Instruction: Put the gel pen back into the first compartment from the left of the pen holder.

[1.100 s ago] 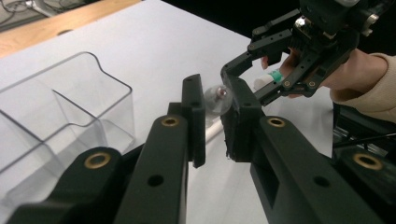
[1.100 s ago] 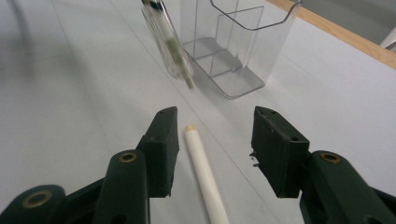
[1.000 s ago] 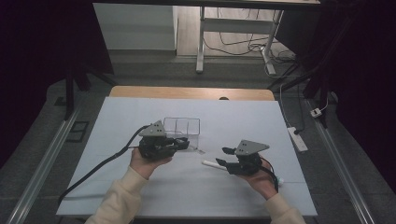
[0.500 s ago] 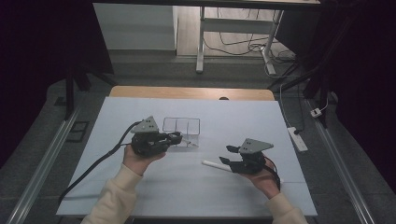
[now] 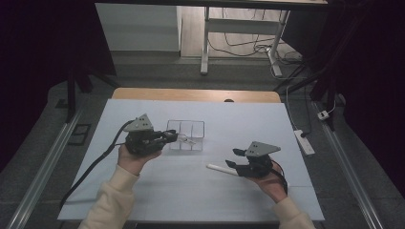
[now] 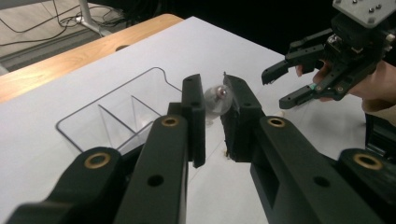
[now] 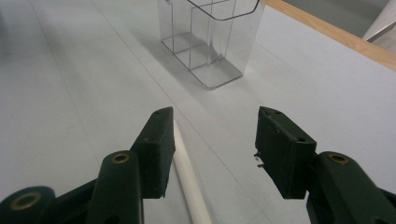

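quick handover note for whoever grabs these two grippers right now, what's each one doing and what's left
Left gripper: shut on a small clear pen-like item with a metal tip, held just above the clear three-compartment organizer, at its near edge.
Right gripper: open, jaws set low over the table, pads not pressing on anything. The white pen lies flat on the white table, beside the left jaw in the right gripper view.
Done: the clear item is picked up; the organizer's compartments look empty as far as can be seen.
Left, probably: drop the clear item into a compartment, then close on the white pen and bring it over.
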### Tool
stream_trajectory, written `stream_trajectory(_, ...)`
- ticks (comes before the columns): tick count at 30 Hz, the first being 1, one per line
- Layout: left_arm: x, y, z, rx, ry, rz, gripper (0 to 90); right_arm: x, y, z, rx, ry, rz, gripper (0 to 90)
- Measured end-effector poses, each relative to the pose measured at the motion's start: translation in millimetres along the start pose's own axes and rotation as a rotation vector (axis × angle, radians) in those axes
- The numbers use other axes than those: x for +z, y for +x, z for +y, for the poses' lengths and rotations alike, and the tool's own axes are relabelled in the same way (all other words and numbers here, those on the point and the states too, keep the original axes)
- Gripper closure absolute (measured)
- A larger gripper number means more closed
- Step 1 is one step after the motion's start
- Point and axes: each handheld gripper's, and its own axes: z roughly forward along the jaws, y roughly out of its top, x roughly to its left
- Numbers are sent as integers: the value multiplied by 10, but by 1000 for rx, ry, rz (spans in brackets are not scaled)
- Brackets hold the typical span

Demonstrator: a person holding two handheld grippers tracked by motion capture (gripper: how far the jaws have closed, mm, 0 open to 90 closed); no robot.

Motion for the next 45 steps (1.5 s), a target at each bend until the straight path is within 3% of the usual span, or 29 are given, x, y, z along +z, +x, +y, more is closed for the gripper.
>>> stream_trajectory(9, -130, 102, 21, -7, -9, 36, 795, -20, -9, -1, 8, -3, -3, 466)
stream_trajectory(19, -245, 421, 123, -74, 12, 77, 795, -39, -31, -19, 10, -1, -11, 464)
stream_trajectory(24, -229, 518, 150, -85, 42, 105, 795, -30, -34, -28, 12, 1, -8, 464)
stream_trajectory(33, -249, 543, 303, -72, 59, 104, 795, -23, -43, -48, 15, 14, -9, 463)
stream_trajectory(38, -245, 575, 340, -70, 105, 111, 795, -7, -45, -61, 14, 21, -7, 459)
stream_trajectory(45, -90, 610, 313, -73, 169, 114, 792, 5, -38, -63, 17, 27, -4, 458)
